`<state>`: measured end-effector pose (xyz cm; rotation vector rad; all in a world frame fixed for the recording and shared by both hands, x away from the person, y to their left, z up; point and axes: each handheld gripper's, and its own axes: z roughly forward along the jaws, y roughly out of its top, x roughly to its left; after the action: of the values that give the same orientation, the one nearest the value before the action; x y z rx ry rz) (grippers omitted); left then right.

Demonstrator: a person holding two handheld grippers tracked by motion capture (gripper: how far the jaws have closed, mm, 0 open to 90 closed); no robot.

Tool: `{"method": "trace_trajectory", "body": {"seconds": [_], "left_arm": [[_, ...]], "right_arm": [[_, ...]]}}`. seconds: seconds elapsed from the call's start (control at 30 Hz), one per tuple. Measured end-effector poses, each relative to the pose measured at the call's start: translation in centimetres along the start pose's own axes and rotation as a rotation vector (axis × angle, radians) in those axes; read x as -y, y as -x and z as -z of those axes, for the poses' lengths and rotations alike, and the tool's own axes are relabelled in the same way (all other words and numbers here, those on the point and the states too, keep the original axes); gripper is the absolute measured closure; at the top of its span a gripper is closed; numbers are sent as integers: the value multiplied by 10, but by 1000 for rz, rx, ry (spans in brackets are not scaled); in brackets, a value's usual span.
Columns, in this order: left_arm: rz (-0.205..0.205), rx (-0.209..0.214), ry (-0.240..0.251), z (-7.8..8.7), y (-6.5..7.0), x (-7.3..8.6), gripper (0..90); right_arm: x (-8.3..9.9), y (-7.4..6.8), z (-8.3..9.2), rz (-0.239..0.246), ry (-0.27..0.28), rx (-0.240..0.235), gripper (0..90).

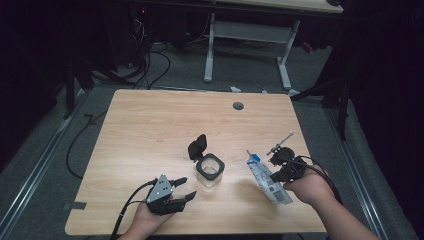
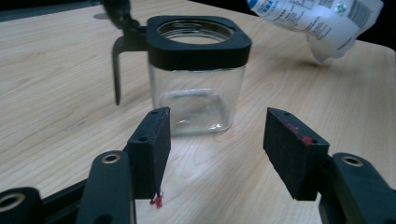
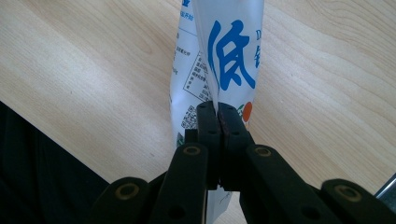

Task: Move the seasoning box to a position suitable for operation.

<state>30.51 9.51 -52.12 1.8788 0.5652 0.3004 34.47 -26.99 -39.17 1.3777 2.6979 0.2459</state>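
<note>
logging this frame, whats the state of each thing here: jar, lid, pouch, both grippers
jar: upright on the table, open, looks empty
lid: flipped up and back on its hinge
pouch: held up off the table, tilted, pinched at one edge
left gripper: open, nothing between the jaws, short of the jar
right gripper: shut on the pouch

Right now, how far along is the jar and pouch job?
Done: jar stands with its hinged lid flipped open. In hand: right tool is shut on the pouch, off the table; left tool is open, empty, before the jar. Left: nothing in the jar yet.
</note>
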Motion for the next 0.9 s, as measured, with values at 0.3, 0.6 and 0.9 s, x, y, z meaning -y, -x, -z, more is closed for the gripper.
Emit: {"method": "trace_trajectory", "body": {"seconds": [0.3, 0.6, 0.9], "left_arm": [[-14, 56, 20, -15, 21, -4, 368], [-35, 85, 33, -31, 40, -10, 342], [-91, 117, 4, -59, 61, -12, 310]], "right_arm": [[-4, -3, 7, 19, -17, -4, 899], [-8, -9, 14, 40, -15, -15, 900], [-18, -24, 21, 75, 7, -16, 900]]}}
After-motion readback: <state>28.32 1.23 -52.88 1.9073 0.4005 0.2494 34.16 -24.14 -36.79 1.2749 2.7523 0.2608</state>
